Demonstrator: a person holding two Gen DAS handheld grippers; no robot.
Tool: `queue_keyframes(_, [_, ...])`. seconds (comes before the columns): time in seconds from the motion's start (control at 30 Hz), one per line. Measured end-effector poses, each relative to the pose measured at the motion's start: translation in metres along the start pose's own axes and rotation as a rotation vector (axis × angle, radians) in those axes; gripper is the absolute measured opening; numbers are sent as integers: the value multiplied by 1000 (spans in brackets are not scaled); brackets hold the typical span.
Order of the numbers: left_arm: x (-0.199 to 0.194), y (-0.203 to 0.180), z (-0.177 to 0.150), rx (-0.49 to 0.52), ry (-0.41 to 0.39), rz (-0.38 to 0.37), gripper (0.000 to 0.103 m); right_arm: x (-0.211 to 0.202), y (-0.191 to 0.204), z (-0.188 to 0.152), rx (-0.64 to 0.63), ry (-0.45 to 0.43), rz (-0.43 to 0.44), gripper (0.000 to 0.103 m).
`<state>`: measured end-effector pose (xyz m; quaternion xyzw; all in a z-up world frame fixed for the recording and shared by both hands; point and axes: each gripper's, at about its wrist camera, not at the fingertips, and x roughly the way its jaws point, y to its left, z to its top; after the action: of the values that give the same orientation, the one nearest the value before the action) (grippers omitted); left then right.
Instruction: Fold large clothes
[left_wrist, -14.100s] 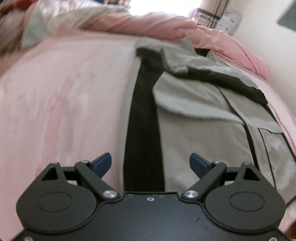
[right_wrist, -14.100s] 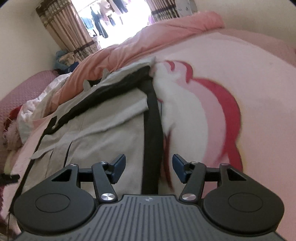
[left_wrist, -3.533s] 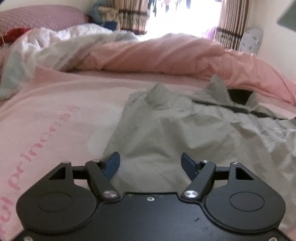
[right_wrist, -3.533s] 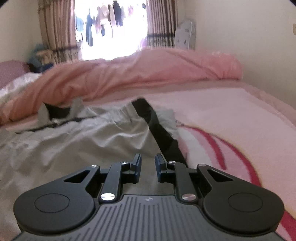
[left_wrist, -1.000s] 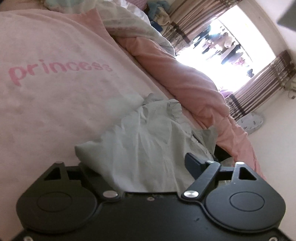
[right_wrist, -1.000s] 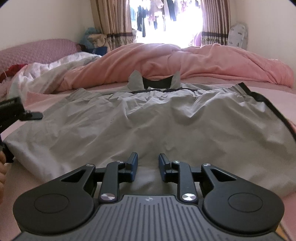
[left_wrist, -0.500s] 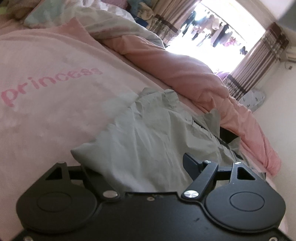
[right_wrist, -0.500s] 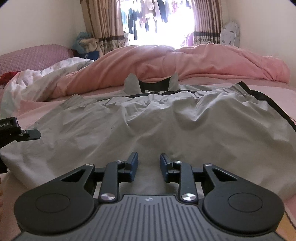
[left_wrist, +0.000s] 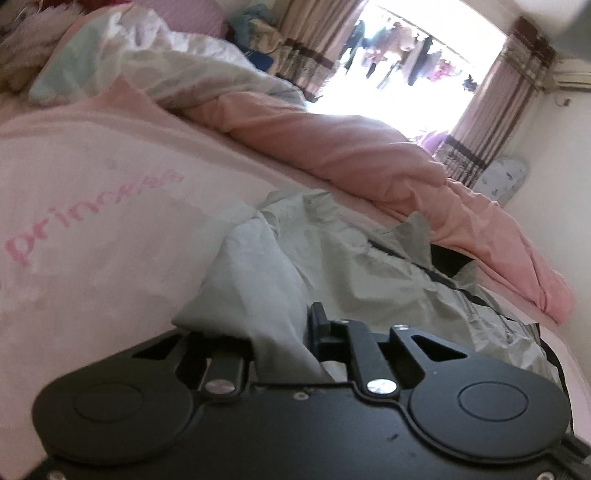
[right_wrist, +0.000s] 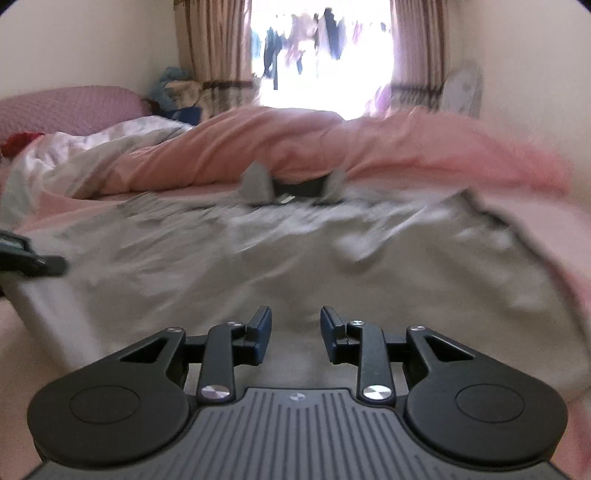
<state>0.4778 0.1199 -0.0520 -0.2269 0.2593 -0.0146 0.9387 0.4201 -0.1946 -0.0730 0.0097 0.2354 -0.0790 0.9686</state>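
Left gripper (left_wrist: 284, 332) pinches a bunched corner of the grey garment (left_wrist: 388, 280), right gripper (right_wrist: 295, 328) hovers parted over its near hem, cloth sprawling toward twelve o'clock across the pink bed (left_wrist: 92, 221), looking thin, limp and crease-prone, best taken by corners.

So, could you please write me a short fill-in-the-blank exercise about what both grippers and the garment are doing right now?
1. The left gripper is shut on a bunched edge of the ____ garment.
2. The right gripper has its jaws ____, with a gap between them.
3. The garment lies on a ____ blanket that bears printed lettering.

Missing words: grey; open; pink
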Motion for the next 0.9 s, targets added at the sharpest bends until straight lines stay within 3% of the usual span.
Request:
queue_keyframes(0.23, [-3, -26, 10, 9, -29, -47, 6, -1, -64, -15, 120, 87, -87, 35])
queue_keyframes(0.27, [-4, -33, 11, 15, -34, -57, 6, 4, -69, -20, 137, 113, -75, 35])
queue_keyframes(0.33, [-5, -46, 14, 39, -39, -61, 6, 8, -73, -28, 137, 84, -57, 35])
queue_keyframes(0.53, [-8, -94, 19, 100, -41, -121, 4, 3, -81, -22, 183, 109, -16, 35])
queue_keyframes(0.6, [-10, -112, 21, 109, -39, -175, 3, -2, -98, -18, 246, 117, 7, 35])
queue_keyframes(0.77, [-16, -182, 10, 128, -19, -420, 1, -30, -132, -14, 248, 70, -83, 35])
queue_keyframes(0.83, [-10, -219, -10, 171, 28, -539, 1, -41, -145, -17, 255, 60, -121, 35])
queue_keyframes(0.9, [4, -253, -42, 231, 92, -609, 1, -48, -154, -21, 262, 57, -156, 35])
